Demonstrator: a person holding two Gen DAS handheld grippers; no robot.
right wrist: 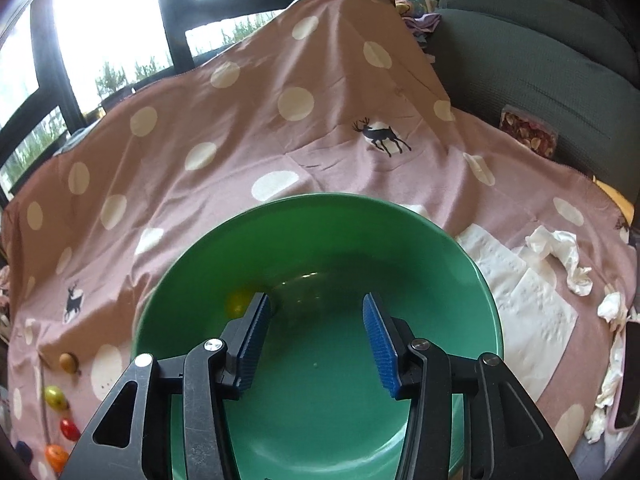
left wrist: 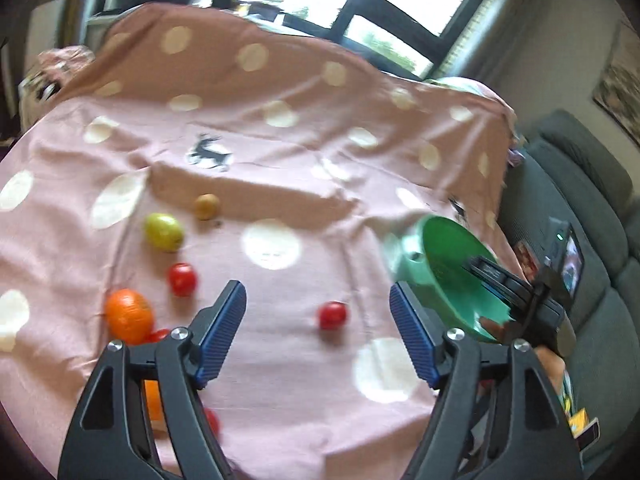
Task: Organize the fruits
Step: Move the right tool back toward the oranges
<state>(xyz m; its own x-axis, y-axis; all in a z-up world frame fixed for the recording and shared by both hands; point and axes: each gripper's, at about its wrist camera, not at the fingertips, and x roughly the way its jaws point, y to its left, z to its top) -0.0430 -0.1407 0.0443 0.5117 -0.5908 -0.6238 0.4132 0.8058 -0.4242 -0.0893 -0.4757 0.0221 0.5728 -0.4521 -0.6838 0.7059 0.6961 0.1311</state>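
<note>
On a surface draped in soft pink cloth [left wrist: 280, 168] with cream dots and a dark deer print, creased and rising into a hump toward the window, loose fruit lies scattered at the left. From the left wrist view there is a pebbled round orange [left wrist: 129, 314], a smooth yellow-green fruit [left wrist: 164, 232] shaped like a lemon, a small tan-brown round fruit [left wrist: 207, 206], and two glossy red round fruits: one [left wrist: 182, 278] near the orange, the other red fruit [left wrist: 333, 315] alone on bare cloth, well apart from the rest. More orange and red shapes show behind the left tool's black frame, too hidden to tell.

The left tool [left wrist: 318, 332] has its ribbed blue pads spread wide with nothing between them; only open cloth lies in the gap, and the lone red fruit sits just beyond it.

The right tool [right wrist: 316, 340] hangs over a smooth, glossy green bowl [right wrist: 400, 232], its ribbed pads parted partway and gripping nothing. A small yellow round fruit [right wrist: 237, 304] rests inside the bowl against the left wall, just beside the left pad; whether they touch is unclear. In the left view the bowl appears tilted, near the cloth's right edge.

Right of the bowl lie flat embossed paper towels [right wrist: 532, 292] and crumpled tissues [right wrist: 560, 256]; a grey ribbed sofa [right wrist: 540, 60] borders that side.
</note>
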